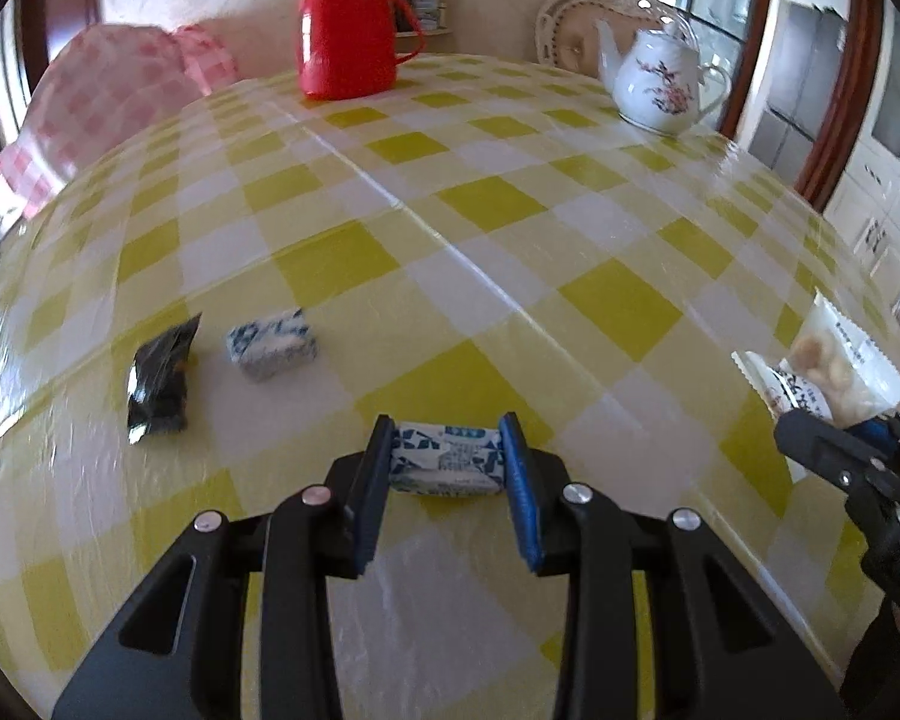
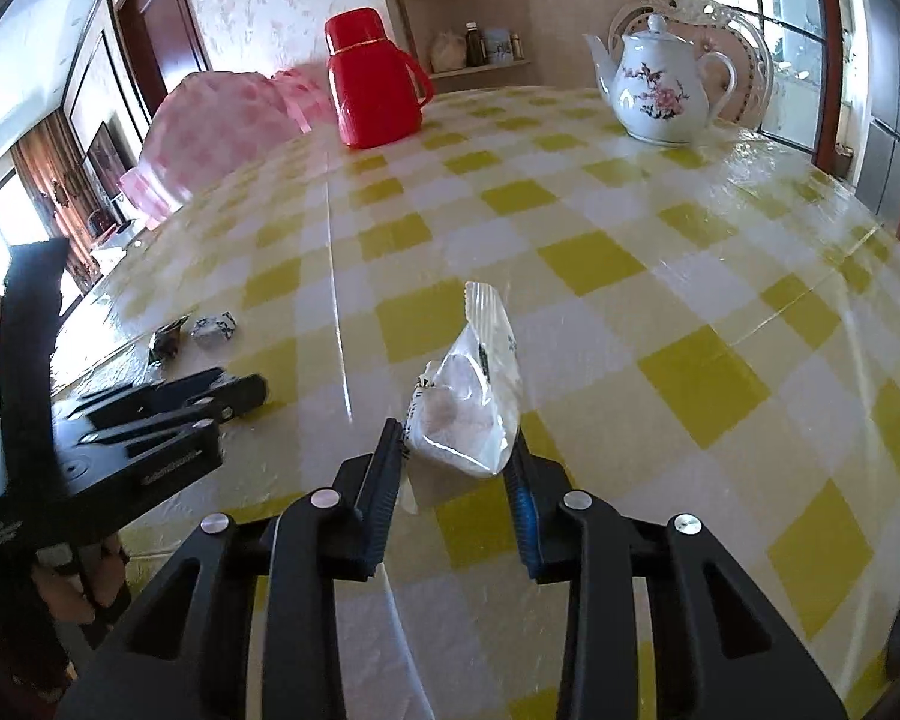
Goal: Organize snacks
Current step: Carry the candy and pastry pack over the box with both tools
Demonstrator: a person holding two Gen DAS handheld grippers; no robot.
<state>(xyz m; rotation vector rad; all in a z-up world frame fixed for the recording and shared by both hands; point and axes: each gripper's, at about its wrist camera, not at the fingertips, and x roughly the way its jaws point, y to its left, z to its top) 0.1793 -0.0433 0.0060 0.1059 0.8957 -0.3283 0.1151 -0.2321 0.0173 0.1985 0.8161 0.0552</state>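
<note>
Yellow-check table [image 1: 462, 228], thermos and teapot at the far edge. Left gripper [image 1: 447, 456] pinches a blue-white candy block [image 1: 447, 459] near the front edge; right gripper [image 2: 456, 456] clamps a clear cookie packet [image 2: 474, 396]. I'd carry both low, setting them beside the blue-white snack [image 1: 273, 343] and black wrapper [image 1: 161, 381] front-left.

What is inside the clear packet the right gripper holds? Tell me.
The clear packet, pinched in the right gripper, holds pale round pieces; a printed label covers some, so their count cannot be told.
</note>
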